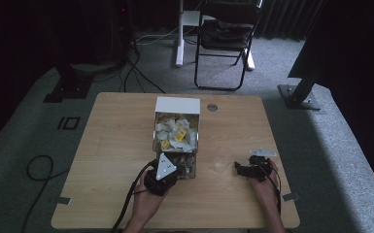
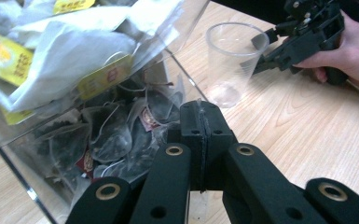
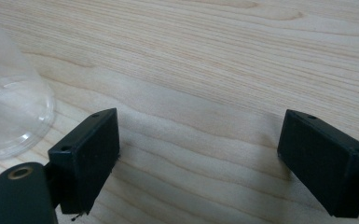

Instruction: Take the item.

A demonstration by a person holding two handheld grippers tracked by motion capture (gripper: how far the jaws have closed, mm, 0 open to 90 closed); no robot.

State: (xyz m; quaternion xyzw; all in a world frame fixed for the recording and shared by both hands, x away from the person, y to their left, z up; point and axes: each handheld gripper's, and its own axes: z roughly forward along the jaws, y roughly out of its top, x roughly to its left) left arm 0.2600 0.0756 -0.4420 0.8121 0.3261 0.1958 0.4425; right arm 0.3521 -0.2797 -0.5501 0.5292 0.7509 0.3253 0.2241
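Note:
A clear plastic box (image 1: pixel 176 141) of tea bags (image 2: pixel 88 60) stands mid-table, yellow-tagged white sachets on top and dark mesh bags below. My left gripper (image 1: pixel 178 168) (image 2: pixel 200 121) is at the box's near open end, its jaws pressed together right in front of the dark bags; whether a thin bag edge is caught between them I cannot tell. An empty clear plastic cup (image 1: pixel 222 159) (image 2: pixel 231 56) (image 3: pixel 9 116) stands to the right of the box. Just right of the cup my right gripper (image 1: pixel 238 169) (image 2: pixel 259 53) (image 3: pixel 198 144) is open, jaws wide over bare wood.
The wooden table (image 1: pixel 116 145) has a round grommet (image 1: pixel 212 107) near its far edge. The box's white lid (image 1: pixel 177 104) stands at its far end. A folding chair (image 1: pixel 226 34) and cables lie on the floor beyond the table.

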